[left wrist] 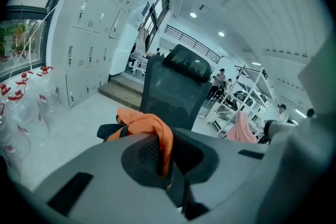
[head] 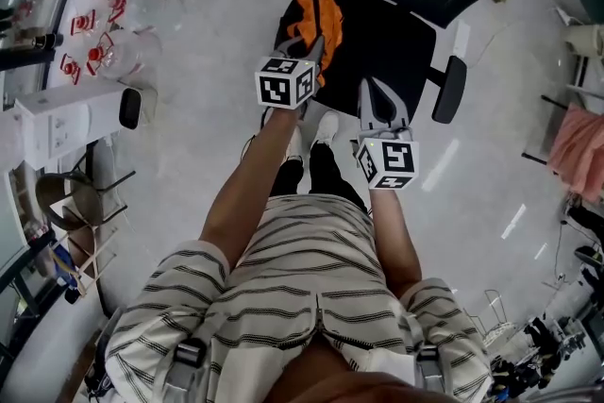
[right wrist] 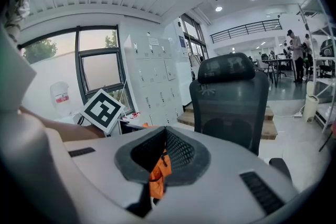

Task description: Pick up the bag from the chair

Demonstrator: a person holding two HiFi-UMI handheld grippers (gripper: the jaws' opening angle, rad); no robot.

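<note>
An orange bag (head: 316, 14) with black trim lies on the left part of a black office chair's seat (head: 401, 38). My left gripper (head: 311, 49) reaches it from the near side. In the left gripper view the left gripper (left wrist: 160, 157) is shut, with a fold of the bag (left wrist: 142, 120) pinched between the pads. My right gripper (head: 374, 88) hangs over the seat's front, right of the bag and apart from it. Its jaws meet at the tips (right wrist: 167, 136). A strip of the bag (right wrist: 158, 171) shows through the slit below. The chair back (right wrist: 231, 107) stands ahead.
Several clear water bottles with red caps (head: 104, 14) stand on the floor to the left, next to a white box (head: 66, 113). The chair's armrest (head: 450, 90) sticks out right of my right gripper. A pink cloth (head: 580, 151) hangs on a rack at far right.
</note>
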